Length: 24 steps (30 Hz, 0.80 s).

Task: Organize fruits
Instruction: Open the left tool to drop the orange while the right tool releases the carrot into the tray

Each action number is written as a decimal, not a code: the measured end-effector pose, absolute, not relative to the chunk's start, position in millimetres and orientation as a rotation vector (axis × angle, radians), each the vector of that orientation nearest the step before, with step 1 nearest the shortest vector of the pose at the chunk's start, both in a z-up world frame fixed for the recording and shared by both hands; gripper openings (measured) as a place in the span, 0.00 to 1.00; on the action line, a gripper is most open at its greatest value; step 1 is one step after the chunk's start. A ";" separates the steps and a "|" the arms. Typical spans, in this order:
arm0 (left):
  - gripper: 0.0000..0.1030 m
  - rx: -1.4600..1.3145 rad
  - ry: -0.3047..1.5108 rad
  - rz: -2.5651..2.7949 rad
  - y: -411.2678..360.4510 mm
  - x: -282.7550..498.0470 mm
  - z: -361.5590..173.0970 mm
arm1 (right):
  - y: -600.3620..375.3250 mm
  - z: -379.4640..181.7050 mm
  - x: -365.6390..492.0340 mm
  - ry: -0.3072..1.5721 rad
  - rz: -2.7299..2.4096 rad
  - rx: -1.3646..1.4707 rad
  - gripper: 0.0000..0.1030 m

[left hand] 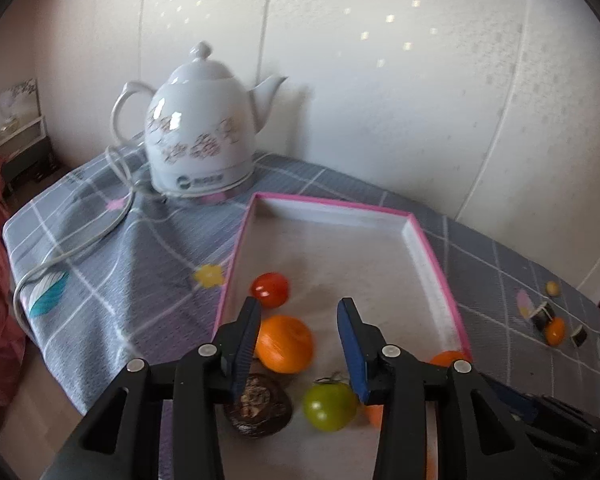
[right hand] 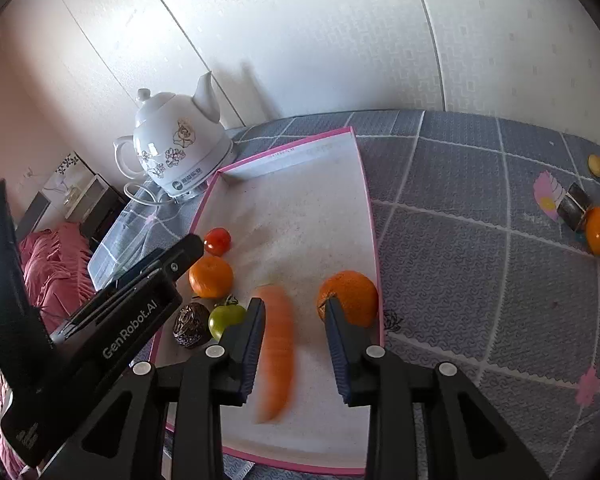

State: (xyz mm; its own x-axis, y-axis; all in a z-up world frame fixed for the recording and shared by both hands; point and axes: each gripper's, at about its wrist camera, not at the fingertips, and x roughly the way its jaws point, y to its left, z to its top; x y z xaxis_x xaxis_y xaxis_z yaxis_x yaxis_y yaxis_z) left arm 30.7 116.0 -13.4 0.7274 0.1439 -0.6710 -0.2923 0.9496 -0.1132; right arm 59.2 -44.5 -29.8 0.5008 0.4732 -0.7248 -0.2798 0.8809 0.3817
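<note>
1. Between the right gripper's [right hand: 294, 314] parted pads, a blurred carrot [right hand: 276, 356] lies over the pink-rimmed tray's [right hand: 369, 208] floor; neither pad presses on it. It looks just let go, so lift straight back without brushing it.
2. Just right of that gripper's right pad, the big orange [right hand: 349, 298] sits by the tray rim; steer clear of it.
3. Left of it, the left gripper [left hand: 298, 306] hovers parted and empty above the green tomato [left hand: 329, 406], dark round fruit [left hand: 258, 410] and tangerine [left hand: 286, 344].
4. Further ahead, the red tomato [left hand: 271, 289].
5. Far right, on the cloth [right hand: 479, 240], loose pieces [right hand: 599, 230] probably remain to fetch.
</note>
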 end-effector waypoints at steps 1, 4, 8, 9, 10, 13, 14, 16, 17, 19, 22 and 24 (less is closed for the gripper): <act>0.39 -0.222 0.723 0.255 117.9 29.9 -14.6 | -44.0 -29.8 58.7 0.941 0.461 0.220 0.30; 0.39 -0.252 0.724 0.288 127.2 27.8 -15.8 | -42.1 -30.2 56.4 0.945 0.465 0.190 0.30; 0.46 -0.270 0.716 0.310 131.9 23.8 -14.9 | -38.9 -31.5 54.8 0.947 0.463 0.154 0.30; 0.47 -0.271 0.714 0.310 131.5 22.9 -14.7 | -38.6 -30.9 54.0 0.942 0.461 0.142 0.30; 0.49 -0.267 0.711 0.312 130.7 22.0 -14.0 | -38.1 -30.2 53.1 0.938 0.458 0.127 0.30; 0.52 -0.259 0.709 0.301 128.5 21.3 -12.9 | -36.4 -28.8 50.4 0.925 0.448 0.087 0.30; 0.52 -0.257 0.710 0.297 127.5 21.7 -12.1 | -36.1 -28.5 49.6 0.922 0.444 0.077 0.30; 0.52 -0.251 0.709 0.294 125.4 22.0 -11.5 | -36.1 -27.6 48.1 0.912 0.436 0.056 0.30; 0.53 -0.250 0.708 0.293 124.6 21.6 -11.1 | -36.7 -27.4 47.4 0.908 0.433 0.050 0.30; 0.54 -0.247 0.707 0.288 122.8 21.2 -10.7 | -38.0 -26.3 46.9 0.897 0.426 0.039 0.30; 0.55 -0.237 0.703 0.282 119.6 20.8 -10.1 | -40.6 -23.3 45.5 0.877 0.409 0.022 0.30; 0.56 -0.231 0.701 0.274 116.9 20.3 -9.9 | -41.7 -22.2 45.3 0.871 0.401 0.014 0.30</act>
State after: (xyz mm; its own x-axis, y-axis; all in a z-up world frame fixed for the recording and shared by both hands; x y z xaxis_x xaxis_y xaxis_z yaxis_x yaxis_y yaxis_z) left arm 20.3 116.9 -9.9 0.7312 0.1699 -0.6606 -0.3234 0.9391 -0.1165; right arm 45.3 -41.7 -22.2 0.5747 0.3481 -0.7407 -0.3371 0.9254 0.1734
